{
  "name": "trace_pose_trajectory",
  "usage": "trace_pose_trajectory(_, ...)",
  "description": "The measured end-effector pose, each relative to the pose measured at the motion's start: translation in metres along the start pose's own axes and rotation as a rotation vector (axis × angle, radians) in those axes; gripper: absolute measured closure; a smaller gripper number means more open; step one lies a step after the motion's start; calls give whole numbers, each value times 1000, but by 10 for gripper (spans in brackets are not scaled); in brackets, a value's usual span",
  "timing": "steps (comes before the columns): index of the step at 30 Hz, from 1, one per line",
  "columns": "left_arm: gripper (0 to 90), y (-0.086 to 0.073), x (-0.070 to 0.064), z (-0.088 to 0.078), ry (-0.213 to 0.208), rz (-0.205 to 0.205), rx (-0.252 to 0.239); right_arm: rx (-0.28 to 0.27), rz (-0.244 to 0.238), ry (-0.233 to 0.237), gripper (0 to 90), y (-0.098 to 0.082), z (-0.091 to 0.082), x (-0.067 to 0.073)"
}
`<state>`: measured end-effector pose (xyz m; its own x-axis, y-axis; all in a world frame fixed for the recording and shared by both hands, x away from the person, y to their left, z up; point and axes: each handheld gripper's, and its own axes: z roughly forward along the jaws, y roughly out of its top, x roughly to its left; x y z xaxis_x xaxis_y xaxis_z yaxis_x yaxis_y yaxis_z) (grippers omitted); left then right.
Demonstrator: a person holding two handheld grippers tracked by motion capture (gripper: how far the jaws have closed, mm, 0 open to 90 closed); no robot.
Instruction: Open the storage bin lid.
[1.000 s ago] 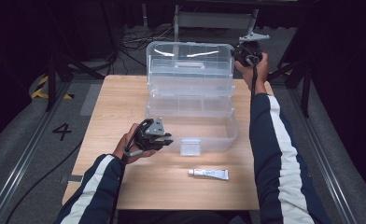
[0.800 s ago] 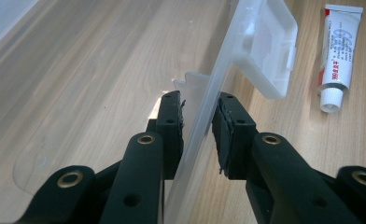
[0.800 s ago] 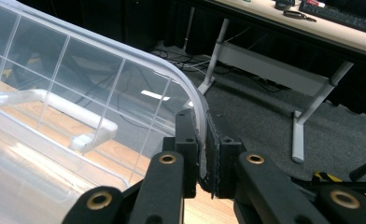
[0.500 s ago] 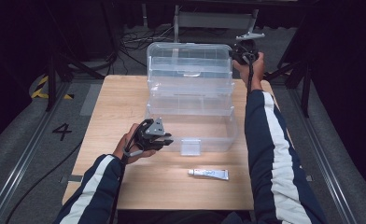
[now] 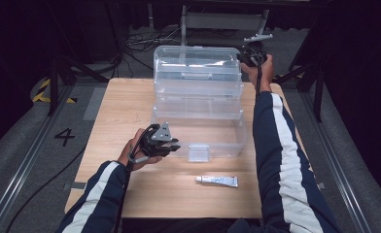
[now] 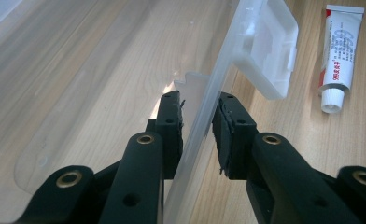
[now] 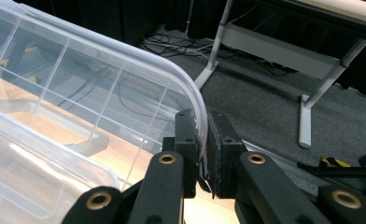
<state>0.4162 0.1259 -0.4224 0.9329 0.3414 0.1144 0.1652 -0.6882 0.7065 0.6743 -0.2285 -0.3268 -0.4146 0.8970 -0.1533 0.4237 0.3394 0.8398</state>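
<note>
A clear plastic box [image 5: 203,136] stands in the middle of the wooden table [image 5: 125,111], its lid [image 5: 198,63] swung up at the back. My left gripper [image 5: 171,145] is shut on the box's front wall near the left corner. In the left gripper view that wall [image 6: 228,60] runs up between the pads of the left gripper [image 6: 199,107]. My right gripper [image 5: 242,56] is shut on the lid's upper right corner. In the right gripper view the curved lid rim [image 7: 190,88] is pinched in the right gripper [image 7: 202,126].
A small white tube [image 5: 216,180] lies on the table in front of the box, also visible as the tube [image 6: 340,51] beside the box's latch [image 6: 270,51]. Dark floor, cables and a metal frame [image 7: 307,60] lie beyond the far table edge.
The right gripper has shifted slightly left and down with the lid corner in it. The left gripper has stayed where it was on the box wall.
</note>
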Motion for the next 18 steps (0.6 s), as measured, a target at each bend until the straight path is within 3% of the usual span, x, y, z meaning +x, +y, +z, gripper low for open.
trace_pose_trajectory(9,732,0,0,0,1,2,0,5,-7,-1,831,-2,6,-1)
trace_pose_trajectory(18,731,-1,0,0,1,1,-3,22,19,16,828,-3,9,-4)
